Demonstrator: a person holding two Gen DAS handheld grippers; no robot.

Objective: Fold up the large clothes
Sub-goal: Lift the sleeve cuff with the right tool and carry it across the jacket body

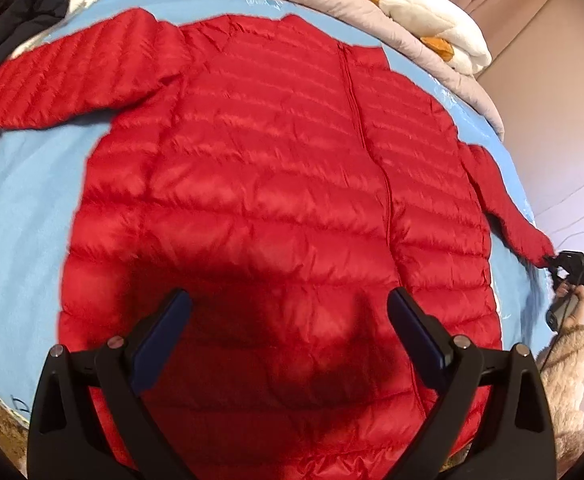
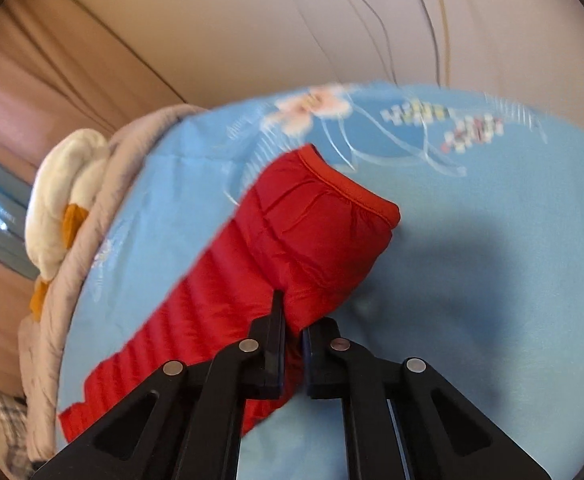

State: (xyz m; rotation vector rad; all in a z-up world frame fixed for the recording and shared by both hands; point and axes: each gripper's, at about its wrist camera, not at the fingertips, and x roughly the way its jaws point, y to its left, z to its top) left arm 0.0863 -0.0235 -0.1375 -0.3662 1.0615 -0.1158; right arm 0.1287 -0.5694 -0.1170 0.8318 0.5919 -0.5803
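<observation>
Blue bedsheet (image 1: 19, 208) under red jacket (image 1: 271, 168)

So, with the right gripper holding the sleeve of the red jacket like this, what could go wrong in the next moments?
1. The right gripper pinches only the edge of the sleeve near the cuff; the smooth fabric may slip out when it is pulled.
2. The left gripper hangs open above the red jacket and pins nothing, so folding the sleeve may drag the whole body across the blue sheet.

We look down from above the bed's (image 1: 19, 208) near edge; our right view sits close, sharing the red sleeve (image 1: 508, 208).
</observation>
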